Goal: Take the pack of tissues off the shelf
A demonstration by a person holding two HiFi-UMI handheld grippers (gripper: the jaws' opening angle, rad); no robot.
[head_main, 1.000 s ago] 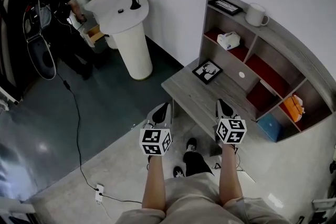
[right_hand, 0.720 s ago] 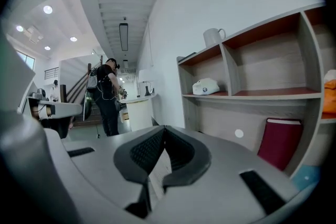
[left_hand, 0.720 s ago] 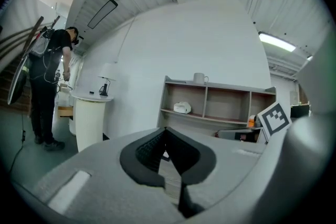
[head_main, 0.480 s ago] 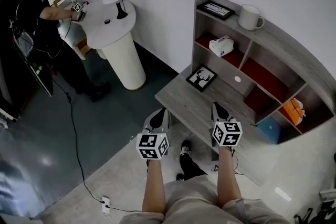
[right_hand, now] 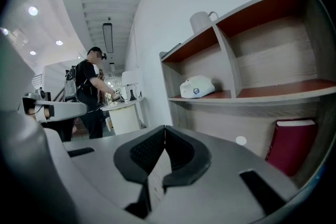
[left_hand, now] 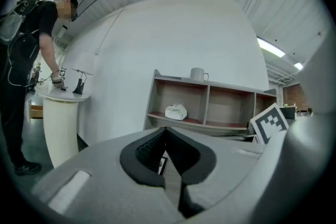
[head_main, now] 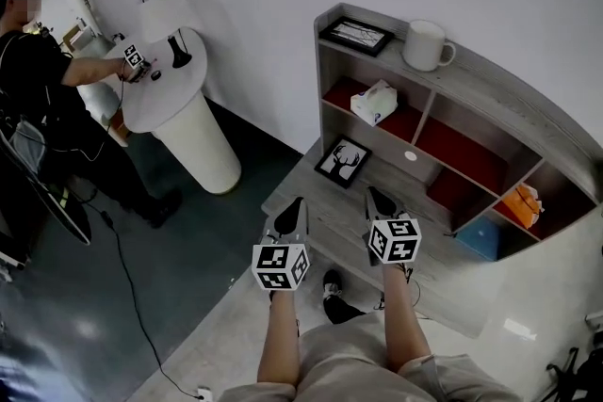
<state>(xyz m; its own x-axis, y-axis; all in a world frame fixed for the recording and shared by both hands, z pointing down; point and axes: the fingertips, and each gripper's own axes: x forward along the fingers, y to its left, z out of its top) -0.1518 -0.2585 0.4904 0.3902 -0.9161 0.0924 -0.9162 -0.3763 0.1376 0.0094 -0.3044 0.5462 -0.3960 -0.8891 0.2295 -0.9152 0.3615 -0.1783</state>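
A white pack of tissues lies in the upper left compartment of the grey shelf unit, on its red floor. It also shows in the left gripper view as the tissue pack and in the right gripper view as the tissue pack. My left gripper hovers over the front edge of the grey desk, shut and empty. My right gripper hangs over the desk too, shut with nothing in it. Both are well short of the shelf.
A white mug and a framed picture sit on the shelf top. A deer picture stands on the desk. An orange item and a blue box fill lower compartments. A person works at a white pedestal table on the left.
The view has shifted toward the shelf: the shelf and desk now sit more to the left and nearer. Both grippers stay shut and have come over the desk edge. The person has moved left.
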